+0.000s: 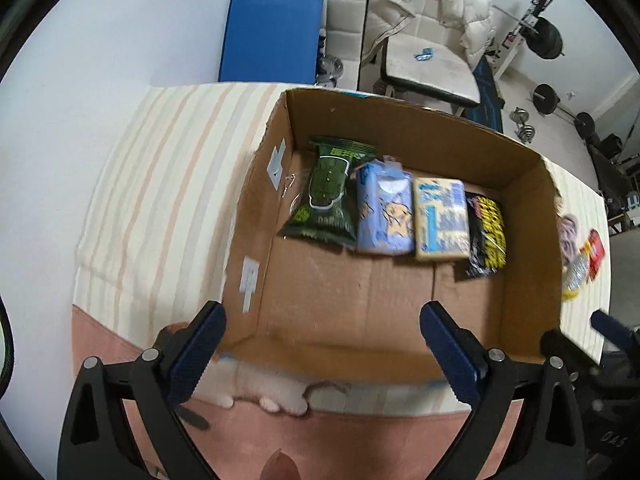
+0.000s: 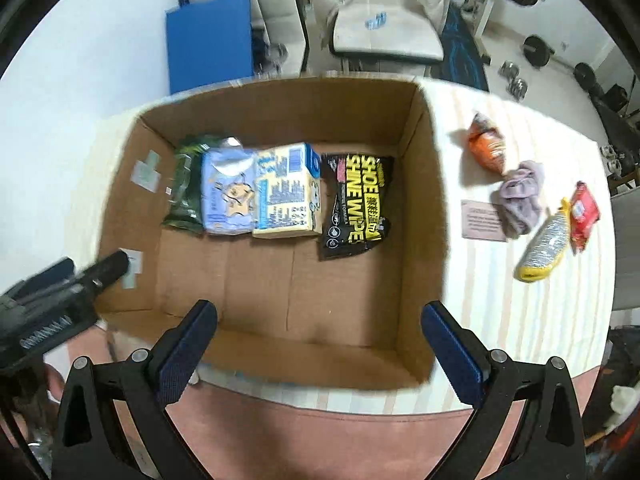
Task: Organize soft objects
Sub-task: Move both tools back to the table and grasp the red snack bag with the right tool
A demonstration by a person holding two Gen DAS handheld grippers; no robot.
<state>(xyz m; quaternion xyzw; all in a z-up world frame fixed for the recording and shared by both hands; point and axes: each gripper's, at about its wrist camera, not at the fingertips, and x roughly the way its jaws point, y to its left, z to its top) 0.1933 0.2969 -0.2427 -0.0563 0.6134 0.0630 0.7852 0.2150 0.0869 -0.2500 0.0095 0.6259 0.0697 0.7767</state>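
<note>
An open cardboard box [image 1: 528, 264] [image 2: 424, 208] stands on a striped cloth. Along its far wall lie a green pack [image 1: 326, 192] [image 2: 186, 188], a light blue pack [image 1: 386, 208] [image 2: 228, 196], a yellow pack [image 1: 440, 218] [image 2: 286, 196] and a black shoe wipes pack [image 1: 486, 236] [image 2: 356, 204]. To the box's right on the cloth lie an orange pack [image 2: 486, 146], a lilac cloth [image 2: 520, 196], a silver-yellow pack [image 2: 546, 246] and a red pack [image 2: 584, 214]. My left gripper [image 1: 322, 344] is open and empty over the box's near edge. My right gripper [image 2: 318, 340] is open and empty over the box's near right part.
A pink card [image 2: 480, 220] lies beside the lilac cloth. A white furry thing [image 1: 272, 394] lies under the box's near edge. Behind the table are a blue board [image 1: 272, 36], white chairs, a puffy jacket [image 1: 436, 4] and weights [image 1: 548, 38].
</note>
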